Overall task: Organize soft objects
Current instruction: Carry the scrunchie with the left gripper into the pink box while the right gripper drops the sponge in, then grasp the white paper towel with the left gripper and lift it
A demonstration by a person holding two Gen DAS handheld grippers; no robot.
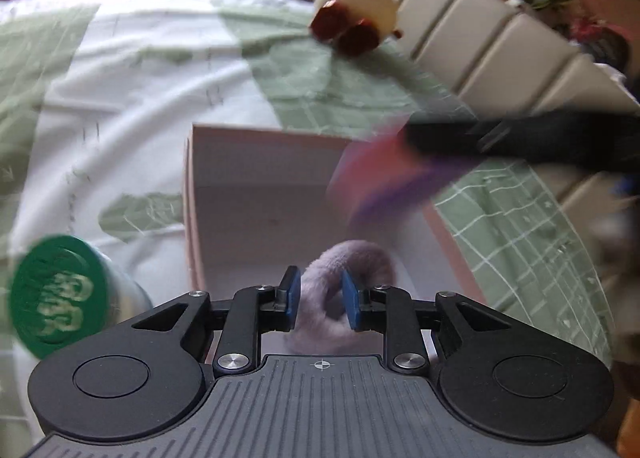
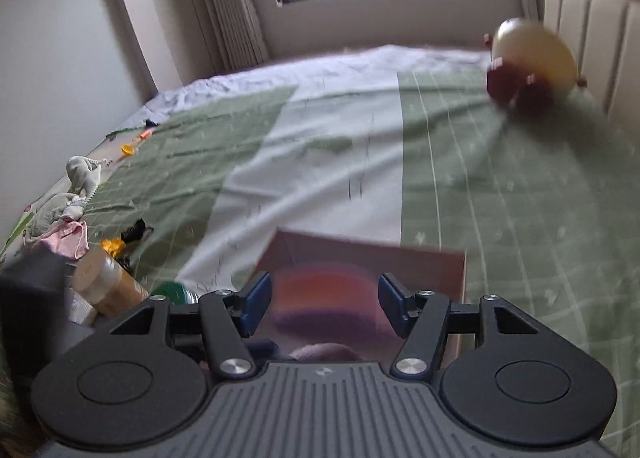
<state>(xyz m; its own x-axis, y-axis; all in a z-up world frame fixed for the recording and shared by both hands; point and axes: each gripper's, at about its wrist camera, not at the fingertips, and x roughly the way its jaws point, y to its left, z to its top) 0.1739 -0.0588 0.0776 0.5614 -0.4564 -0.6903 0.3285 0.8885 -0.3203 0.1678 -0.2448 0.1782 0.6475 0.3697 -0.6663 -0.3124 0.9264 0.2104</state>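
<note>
Left gripper (image 1: pixel 316 300): sitting at the lower middle of the left wrist view, its blue fingers (image 1: pixel 291 292) standing apart on either side of a lilac plush ring (image 1: pixel 352 258); the pads are not visibly pressing it, so this reads as a release.
Plush ring: lying low inside the pink box (image 1: pixel 240 161), likely being dropped there as one of the soft things to sort.
Right gripper (image 2: pixel 320 304): at the lower middle of the right wrist view, fingers (image 2: pixel 256 298) flanking a blurred rainbow-striped soft block (image 2: pixel 324 306); contact is too smeared to confirm, so I cannot tell whether they are clamping it.
Striped block: hovering over the box's right side in the left wrist view, probably heading in beside the ring.
Green-lidded jar (image 1: pixel 60 294): lying at lower left, outside the box, being hard.
Bed cover (image 2: pixel 500 185): carrying everything, green and white.
Cream round toy (image 1: pixel 356 11): resting farther off at upper right against the padded headboard (image 1: pixel 480 41), not yet collected.
</note>
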